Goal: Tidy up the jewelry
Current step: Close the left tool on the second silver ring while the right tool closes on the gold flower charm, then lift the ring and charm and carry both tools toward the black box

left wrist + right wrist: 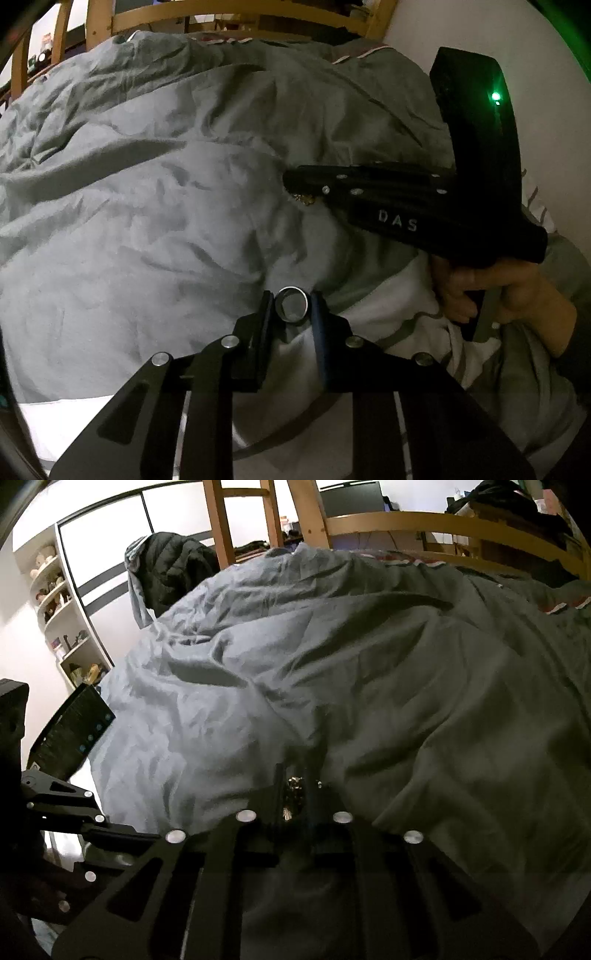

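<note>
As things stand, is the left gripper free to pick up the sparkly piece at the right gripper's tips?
Probably not: the left gripper is shut on a silver ring, and the right gripper already pinches the sparkly piece.

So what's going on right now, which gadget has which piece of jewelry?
Left gripper shut on silver ring. Right gripper shut on small sparkly piece, type unclear. Both over rumpled grey duvet. Nothing in the way.

Black left gripper (291,308), silver screws; right gripper (295,184) marked "DAS", green light.
</note>
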A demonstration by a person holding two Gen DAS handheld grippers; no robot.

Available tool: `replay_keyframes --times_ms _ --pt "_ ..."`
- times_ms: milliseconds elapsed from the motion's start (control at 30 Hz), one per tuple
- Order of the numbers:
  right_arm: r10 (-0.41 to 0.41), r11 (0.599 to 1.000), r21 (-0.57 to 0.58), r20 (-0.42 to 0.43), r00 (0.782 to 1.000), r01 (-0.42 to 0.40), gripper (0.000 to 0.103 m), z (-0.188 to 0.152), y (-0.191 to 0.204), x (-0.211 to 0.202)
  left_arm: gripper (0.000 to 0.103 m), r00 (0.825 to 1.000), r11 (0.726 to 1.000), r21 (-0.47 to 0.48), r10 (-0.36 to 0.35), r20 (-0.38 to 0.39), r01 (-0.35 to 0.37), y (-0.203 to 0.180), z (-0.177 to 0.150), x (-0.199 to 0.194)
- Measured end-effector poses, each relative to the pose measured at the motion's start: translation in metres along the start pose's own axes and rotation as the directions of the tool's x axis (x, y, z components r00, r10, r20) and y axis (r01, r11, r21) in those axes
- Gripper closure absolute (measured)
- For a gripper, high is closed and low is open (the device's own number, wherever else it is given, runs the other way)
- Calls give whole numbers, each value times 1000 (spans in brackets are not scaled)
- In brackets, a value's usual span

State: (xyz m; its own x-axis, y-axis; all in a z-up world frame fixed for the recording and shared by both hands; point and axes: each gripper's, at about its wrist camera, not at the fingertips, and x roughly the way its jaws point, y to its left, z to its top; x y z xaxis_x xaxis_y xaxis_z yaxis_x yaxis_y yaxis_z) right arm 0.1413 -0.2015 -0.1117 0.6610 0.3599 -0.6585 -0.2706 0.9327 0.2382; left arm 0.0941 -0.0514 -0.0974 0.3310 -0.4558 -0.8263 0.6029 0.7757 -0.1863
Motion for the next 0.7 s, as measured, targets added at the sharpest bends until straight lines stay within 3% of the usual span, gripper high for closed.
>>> replay_keyframes --times_ms 433,500,567,633,700 --pt "54 998 38 93 994 -58 93 16 -5 -25 83 997 998 -50 35 65 -32 18 10 -23" --pt "49 999 11 67 997 -49 92 17 -2 -23 83 997 997 -63 43 67 -39 22 10 -24" --pt "8 1000 -13 31 999 -8 88 14 3 -15 83 996 997 -68 50 67 -45 23 10 -25" --pt "-21 999 -35 6 1000 21 73 9 7 -7 83 996 997 -58 59 69 -55 20 10 -26" --pt "-41 997 -60 -27 999 39 66 4 11 2 83 995 997 -46 65 77 -62 18 10 -29"
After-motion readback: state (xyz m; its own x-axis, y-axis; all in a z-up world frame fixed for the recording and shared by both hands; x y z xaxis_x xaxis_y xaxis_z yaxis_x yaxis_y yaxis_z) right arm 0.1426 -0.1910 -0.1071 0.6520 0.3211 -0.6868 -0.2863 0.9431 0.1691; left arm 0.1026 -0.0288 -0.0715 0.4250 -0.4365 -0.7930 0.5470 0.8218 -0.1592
